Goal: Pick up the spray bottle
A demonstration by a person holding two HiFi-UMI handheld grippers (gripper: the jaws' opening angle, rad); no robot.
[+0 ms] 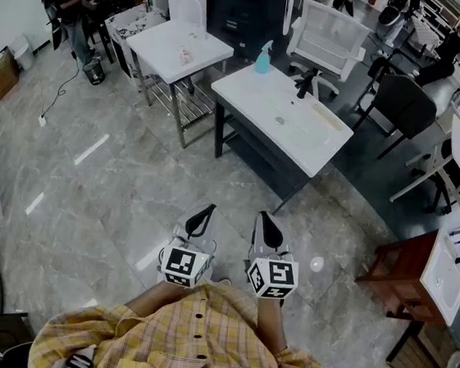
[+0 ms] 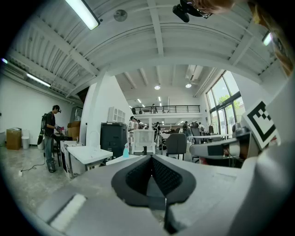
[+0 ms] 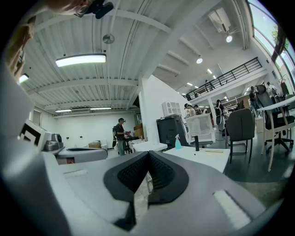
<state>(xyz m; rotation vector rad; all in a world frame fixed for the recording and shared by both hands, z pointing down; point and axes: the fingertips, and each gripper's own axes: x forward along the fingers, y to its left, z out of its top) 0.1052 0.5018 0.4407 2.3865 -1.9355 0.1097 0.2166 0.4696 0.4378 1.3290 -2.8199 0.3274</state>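
— Grey stone floor [image 1: 123, 183] all round, a big open workshop. Where is the bottle [image 1: 263, 57]?
— Upright on the far corner of the white counter [image 1: 301, 138] ahead, close to its edge. It is pale blue with a spray head on top. Both tool views show it small and far off.
— Anything else on that counter?
— A black stand [image 1: 306, 85] just right of the bottle, not touching it. Further along the top lie a pale strip [image 1: 327, 116] and a small grey bit [image 1: 280, 120]; I cannot tell what those are.
— And the tools?
— The left tool [image 1: 207, 211] and the right tool [image 1: 264, 218] sit side by side low in the head view. They are over the floor, well short of the counter, and both point toward it. The left tool is clenched, pads together with nothing between them. The right tool looks the same: its tips meet and it is empty.
— What stands around the counter?
— A second counter [image 1: 179, 49], also white, is to its left. A white chair [image 1: 329, 38] is behind it and a black chair [image 1: 404, 104] is off to the right. A wooden cabinet [image 1: 397, 276] stands by the right edge of the head view. A person [image 1: 69, 0] stands well apart at the top left. A yellow checked shirt [image 1: 195, 344] fills the bottom, just behind the tools
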